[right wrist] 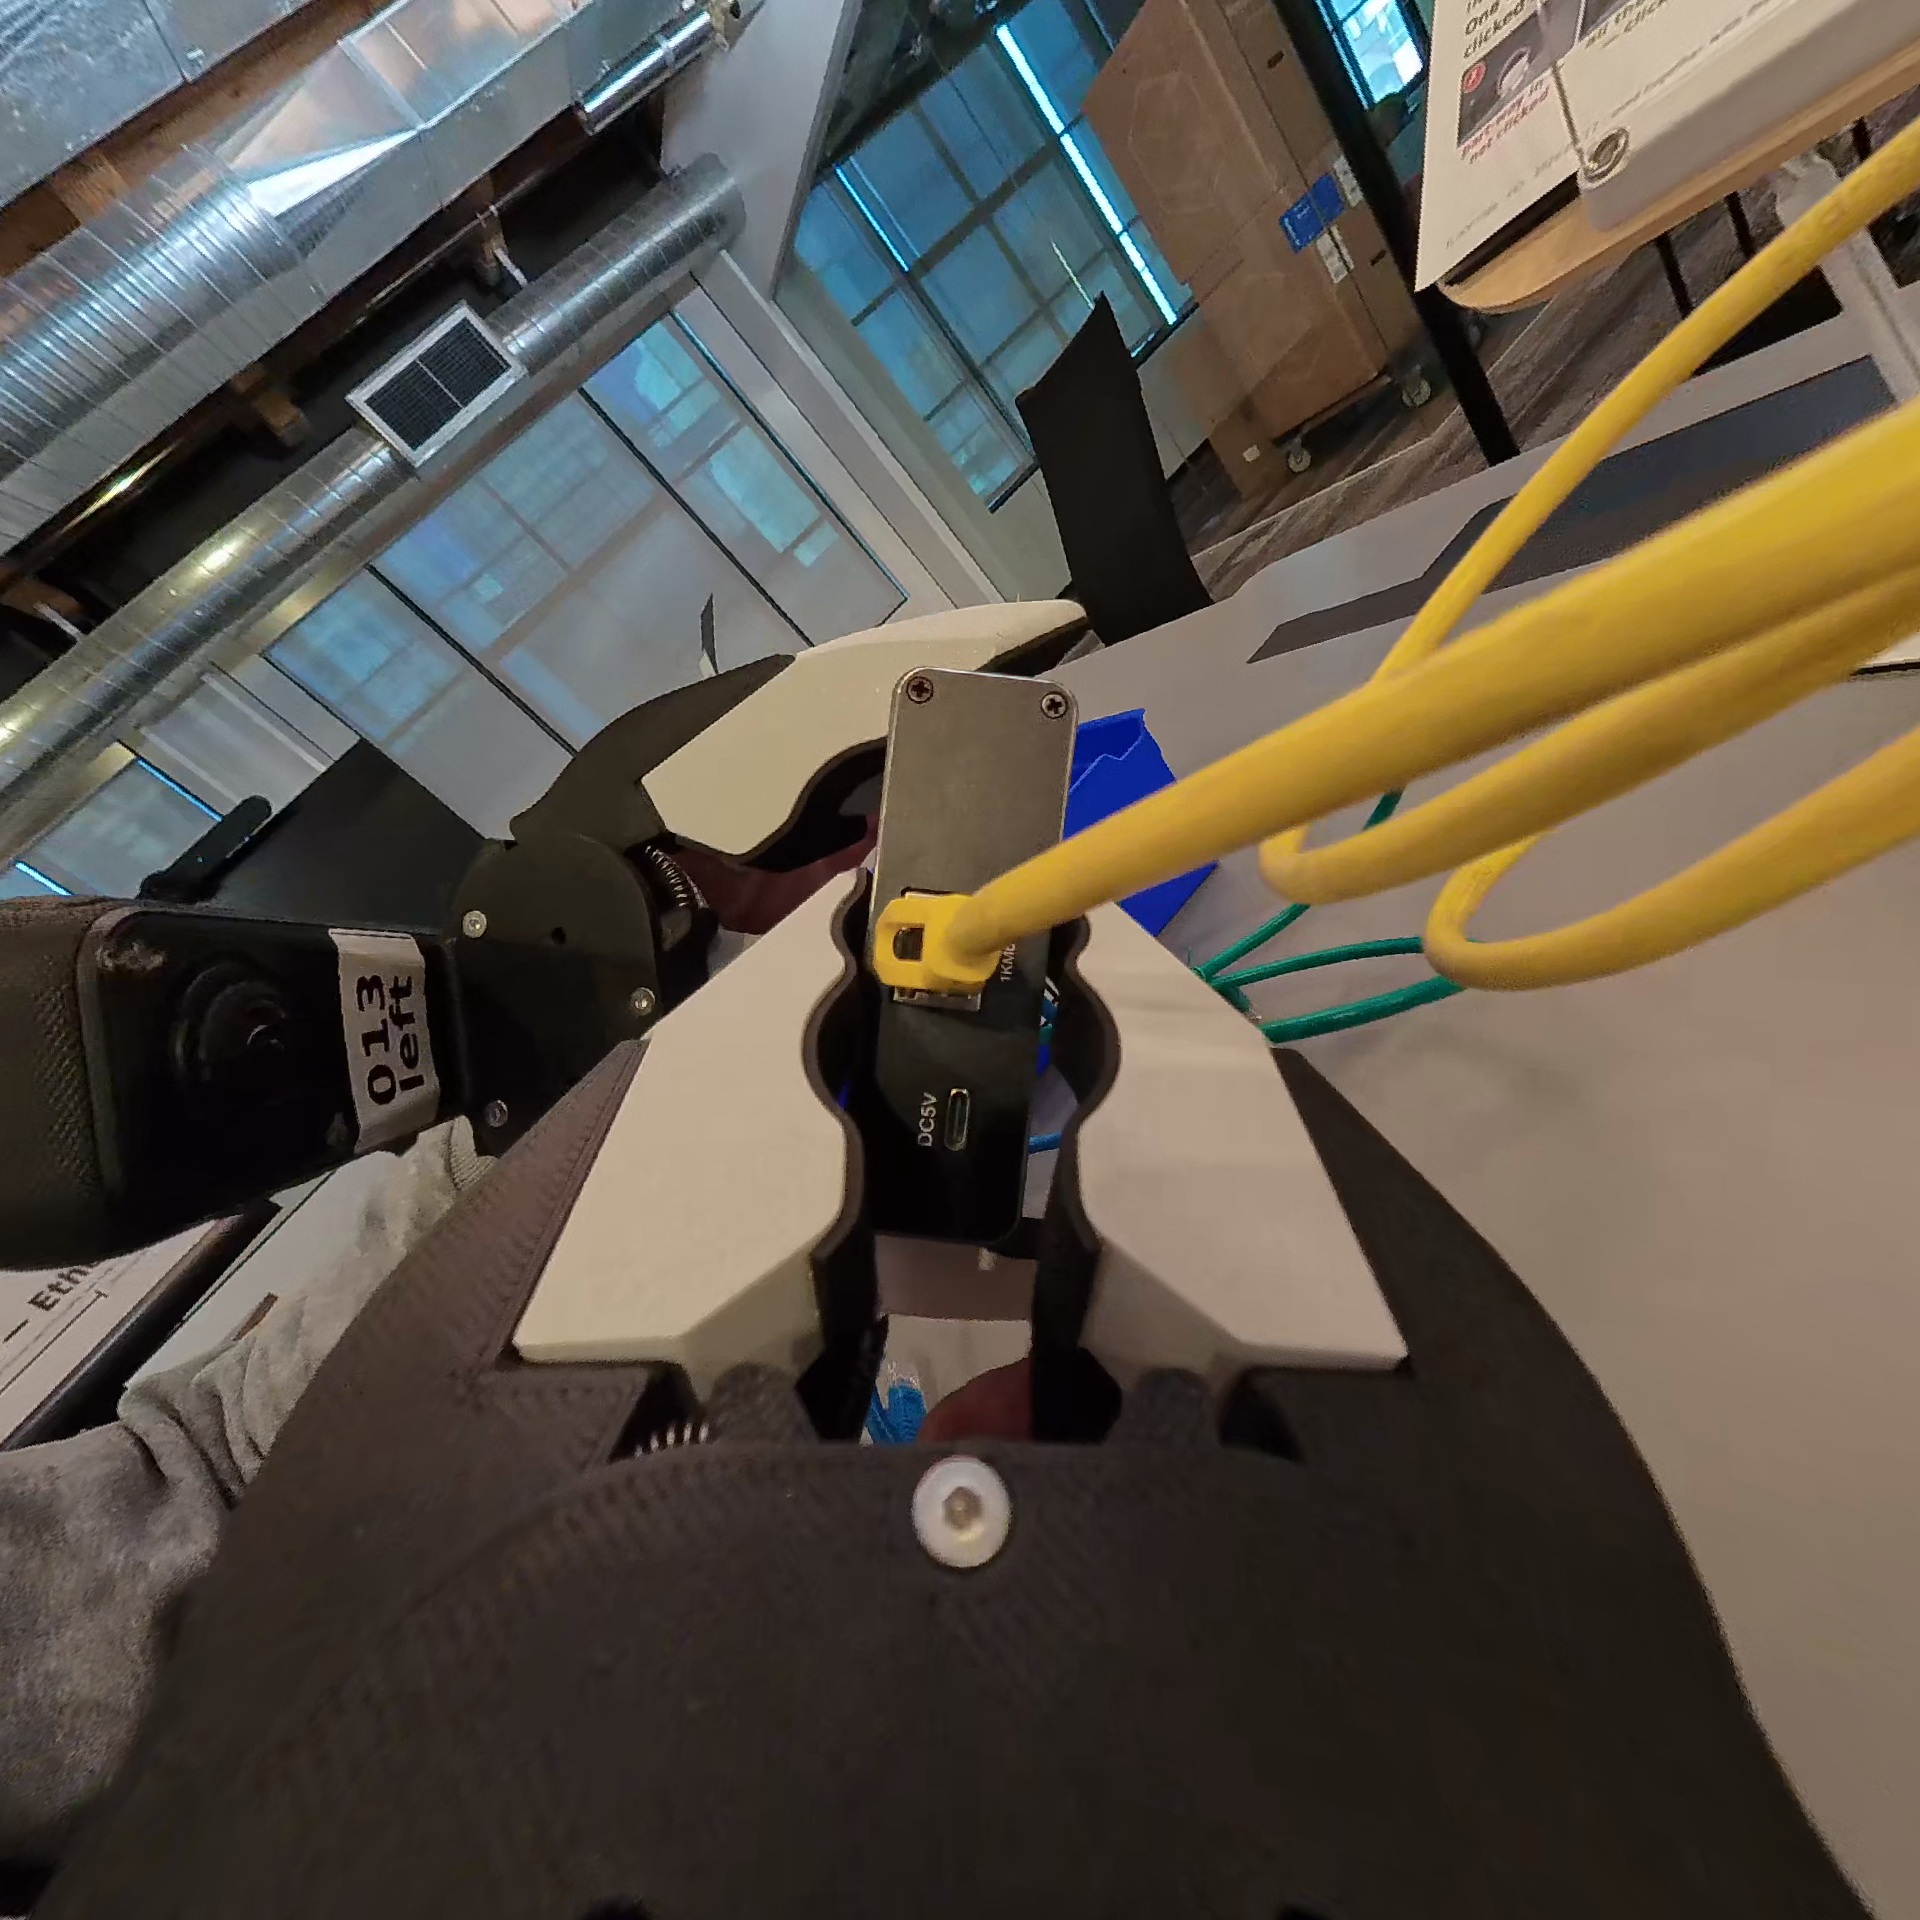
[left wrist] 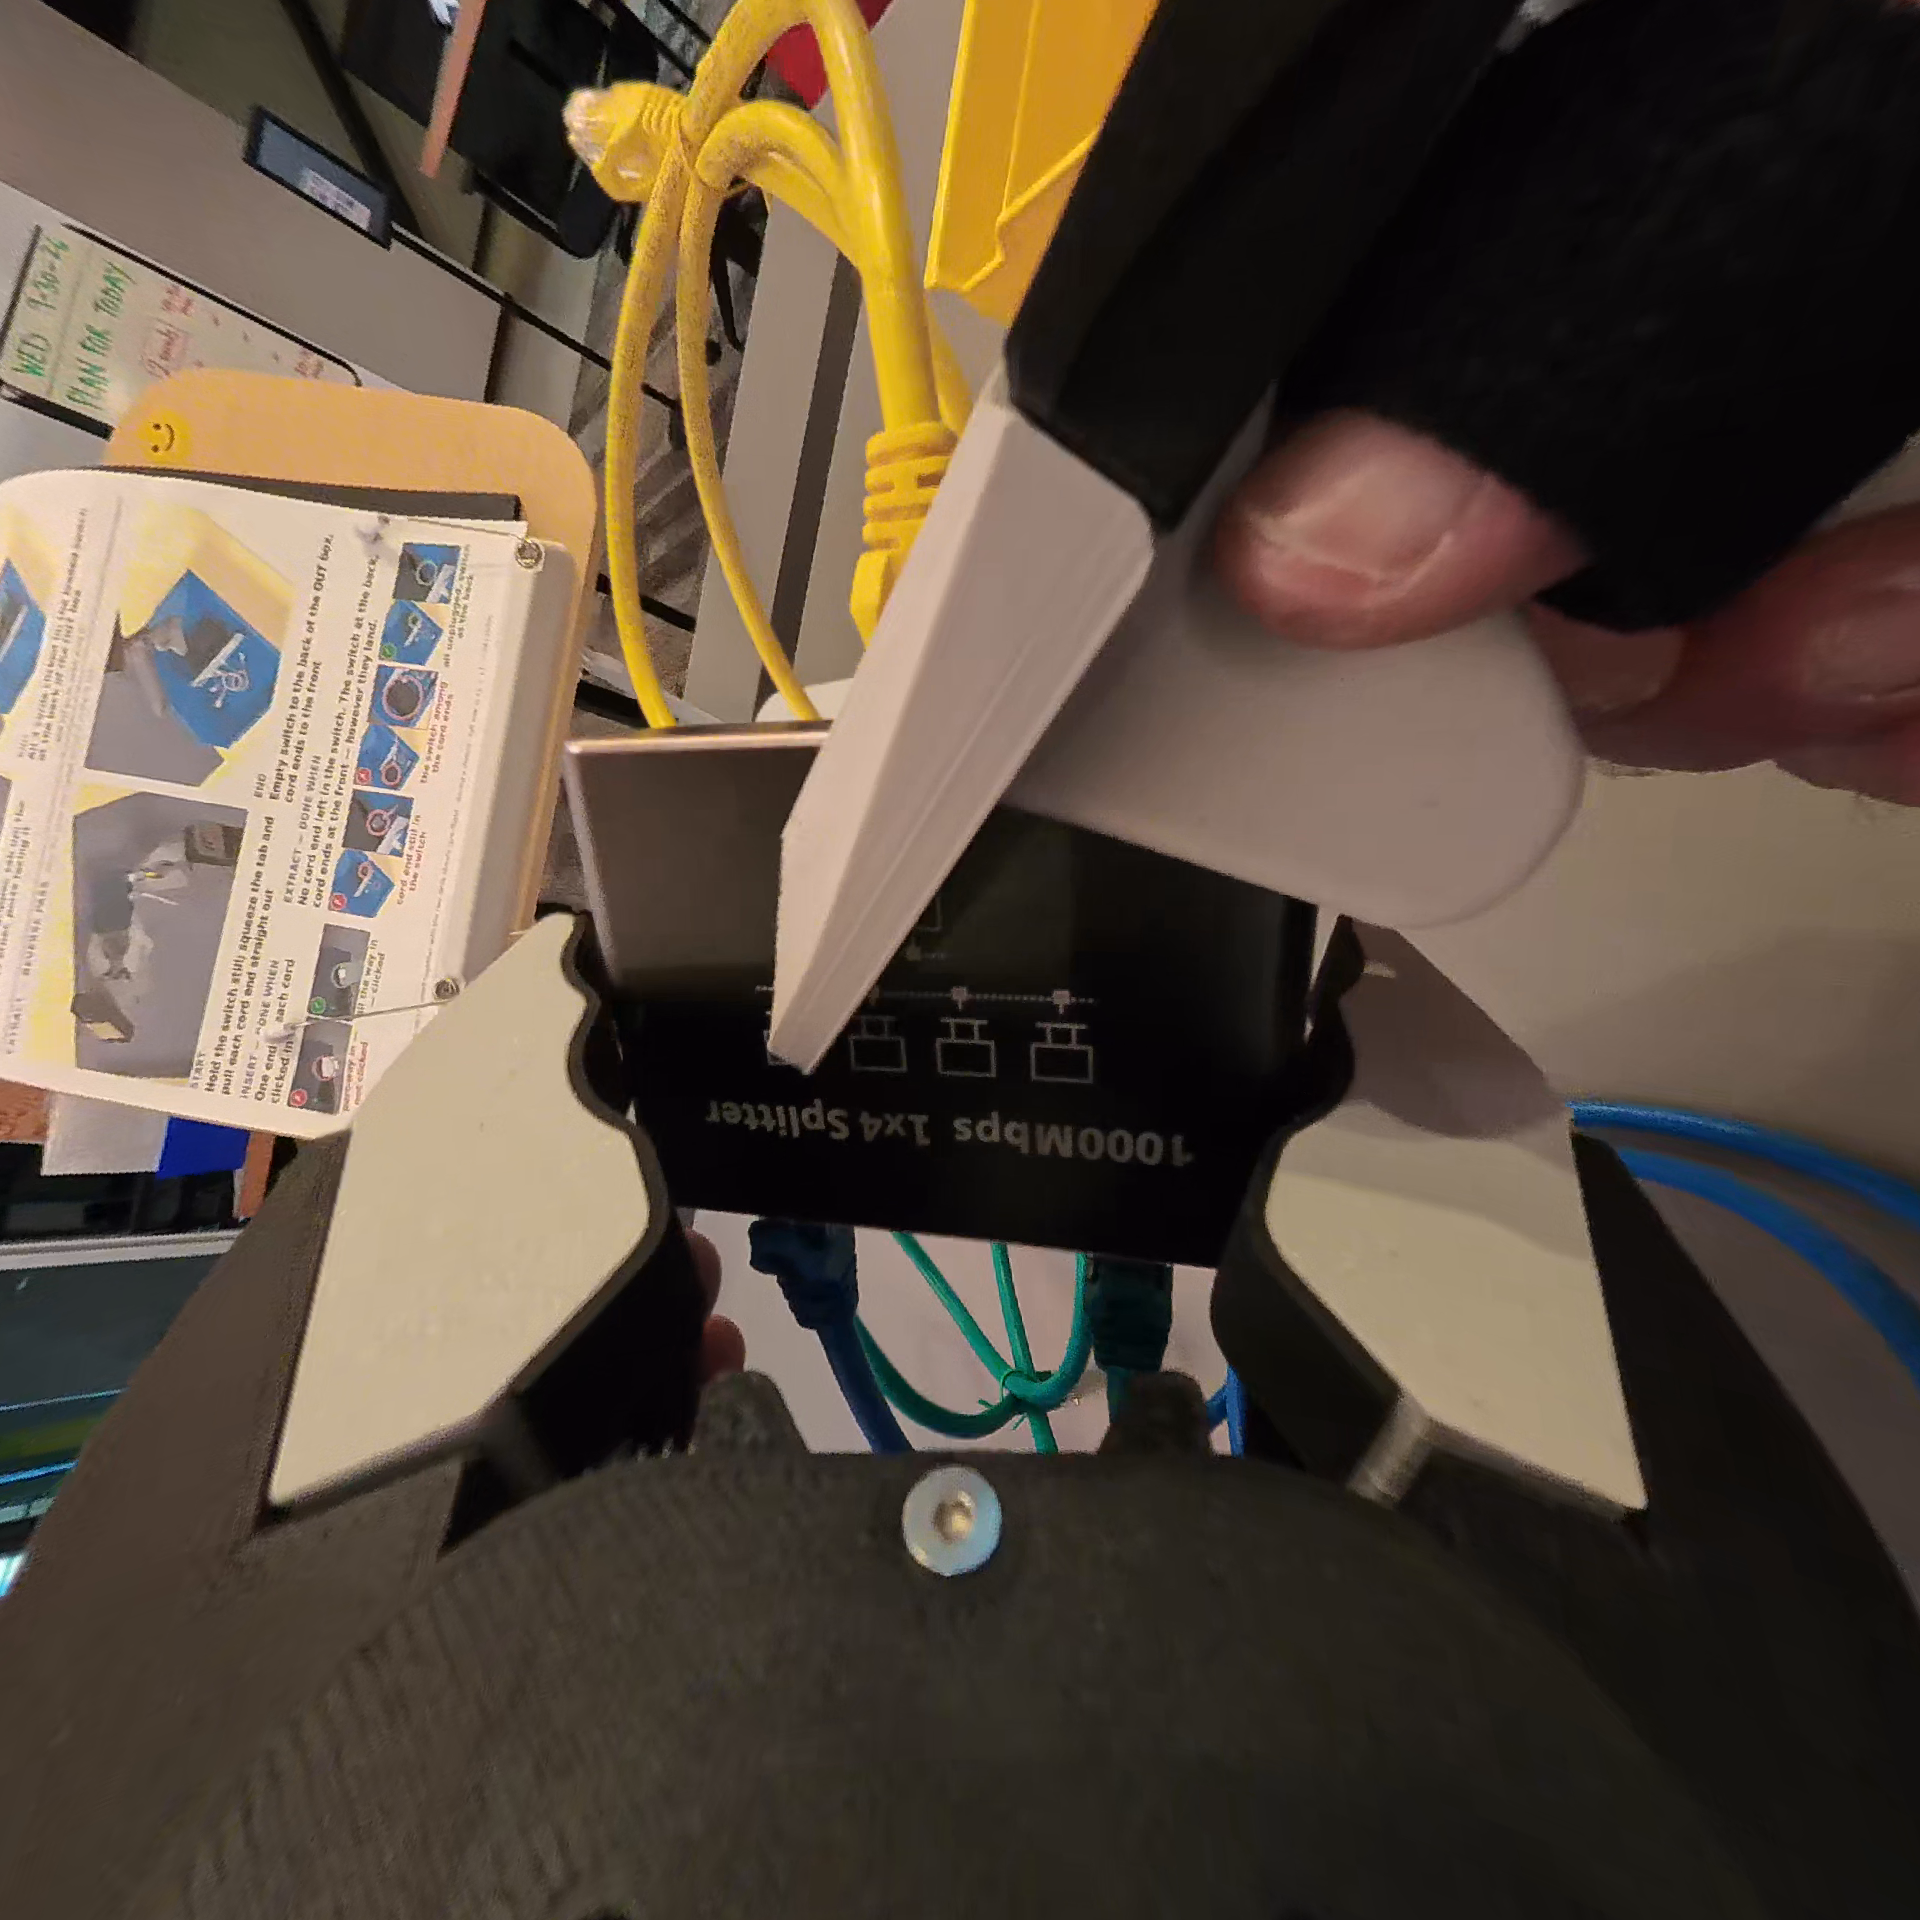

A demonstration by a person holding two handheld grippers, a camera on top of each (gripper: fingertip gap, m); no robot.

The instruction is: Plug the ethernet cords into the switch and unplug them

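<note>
The switch (left wrist: 935,1122) is held in mid-air between both tools: the left gripper (left wrist: 956,1091) has its jaws clamped across the black body, and the right gripper (right wrist: 961,1081) has its jaws closed on the end face. The yellow cord (right wrist: 1455,707) sits plugged into that end (green and blue plugs enter the opposite side). Judgement: hold the body square and pull each plug straight out with its tab pressed.

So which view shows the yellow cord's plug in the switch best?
The right wrist view: the yellow plug sits seated in the switch end face, unobstructed. In the left wrist view the yellow plug is partly hidden behind the right gripper's finger.
</note>
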